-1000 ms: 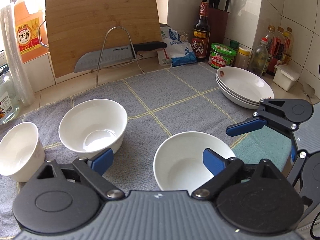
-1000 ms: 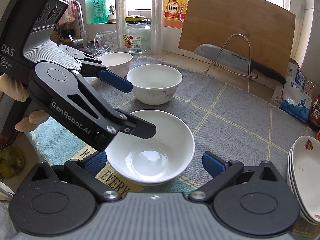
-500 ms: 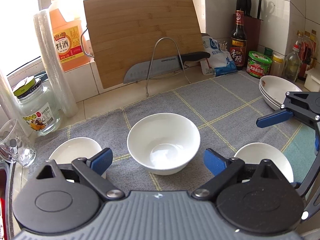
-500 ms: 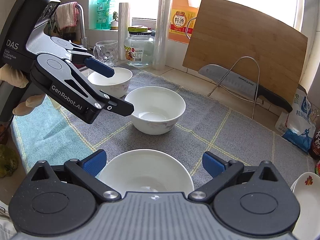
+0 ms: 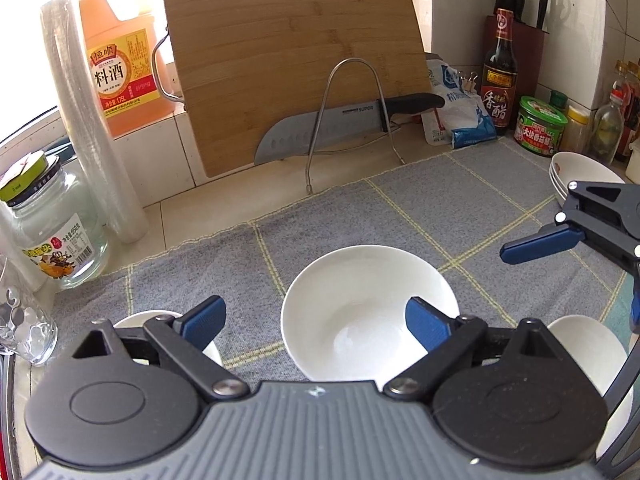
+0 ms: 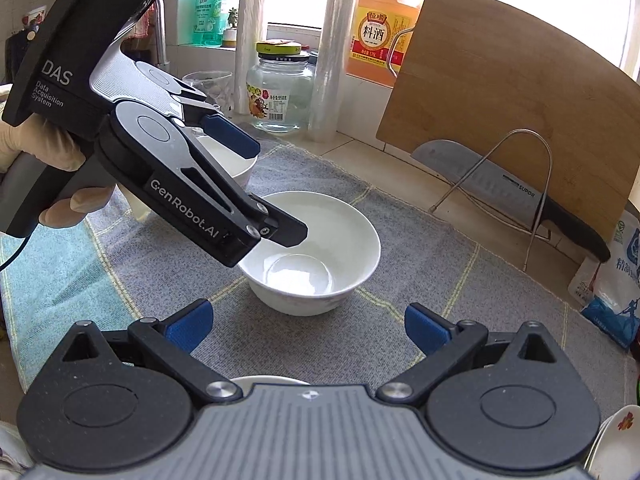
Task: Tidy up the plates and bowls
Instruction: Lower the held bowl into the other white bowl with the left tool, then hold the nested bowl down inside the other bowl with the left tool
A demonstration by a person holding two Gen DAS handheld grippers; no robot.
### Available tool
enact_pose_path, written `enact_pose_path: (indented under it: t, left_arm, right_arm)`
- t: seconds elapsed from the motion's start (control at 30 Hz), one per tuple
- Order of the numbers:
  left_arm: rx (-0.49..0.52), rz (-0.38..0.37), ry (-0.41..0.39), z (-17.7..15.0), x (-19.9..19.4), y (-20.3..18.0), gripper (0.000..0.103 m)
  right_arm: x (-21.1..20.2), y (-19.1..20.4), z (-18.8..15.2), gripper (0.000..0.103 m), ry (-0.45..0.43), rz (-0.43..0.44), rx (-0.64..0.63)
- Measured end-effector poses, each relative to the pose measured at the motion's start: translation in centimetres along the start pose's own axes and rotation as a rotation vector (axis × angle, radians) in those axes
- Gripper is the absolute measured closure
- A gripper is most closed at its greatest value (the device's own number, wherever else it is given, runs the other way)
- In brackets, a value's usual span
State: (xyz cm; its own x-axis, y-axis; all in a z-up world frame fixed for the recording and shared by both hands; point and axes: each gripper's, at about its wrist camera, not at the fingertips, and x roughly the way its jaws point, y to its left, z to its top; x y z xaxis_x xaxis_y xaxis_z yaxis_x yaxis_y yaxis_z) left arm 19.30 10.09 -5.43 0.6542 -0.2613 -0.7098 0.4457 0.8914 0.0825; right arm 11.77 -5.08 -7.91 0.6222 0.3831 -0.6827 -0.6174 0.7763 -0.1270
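Observation:
Three white bowls sit on a grey checked mat [image 5: 400, 208]. The middle bowl [image 5: 360, 304] [image 6: 320, 248] lies under my left gripper [image 5: 314, 318] [image 6: 264, 186], whose wide jaws are closing slightly with nothing pressed between them. One fingertip hovers over this bowl's inside, the other over the left bowl [image 5: 140, 318] [image 6: 228, 160]. My right gripper [image 6: 308, 322] [image 5: 588, 276] stands open and empty, just short of the middle bowl. The near bowl [image 5: 588, 344] [image 6: 268, 380] is mostly hidden beneath it. Stacked white plates [image 5: 580, 168] [image 6: 616, 440] rest at the right.
Behind the mat lean a wooden cutting board [image 5: 296, 60] and a knife [image 5: 340, 124] on a wire stand. A glass jar [image 5: 52, 232], a drinking glass [image 5: 20, 320], a film roll [image 5: 88, 120] and an orange jug stand left; sauce bottles [image 5: 498, 76] and jars right.
Both grippers have swung left across the mat, from the near bowl toward the middle one. The left gripper now hangs over the middle bowl. No bowl has moved.

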Motion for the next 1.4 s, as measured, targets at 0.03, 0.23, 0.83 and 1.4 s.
enact_pose_path:
  t: [0.03,0.23,0.83,1.4]
  left_arm:
    - [0.002,-0.002,0.005,0.1,0.3,0.0,0.008]
    - [0.009,-0.035,0.045,0.4,2.1,0.4,0.022]
    - [0.018,-0.102,0.083,0.6,3.5,0.7,0.044]
    - [0.014,-0.117,0.095,0.8,3.8,1.1,0.051]
  right_arm:
    - [0.5,-0.1,0.2,0.000,0.004,0.004,0.001]
    - [2.5,-0.4,0.8,0.000,0.029,0.023,0.003]
    - [4.4,-0.1,1.7,0.009,0.055,0.053,-0.012]
    - [4.6,-0.2,1.7,0.014,0.052,0.059,0.008]
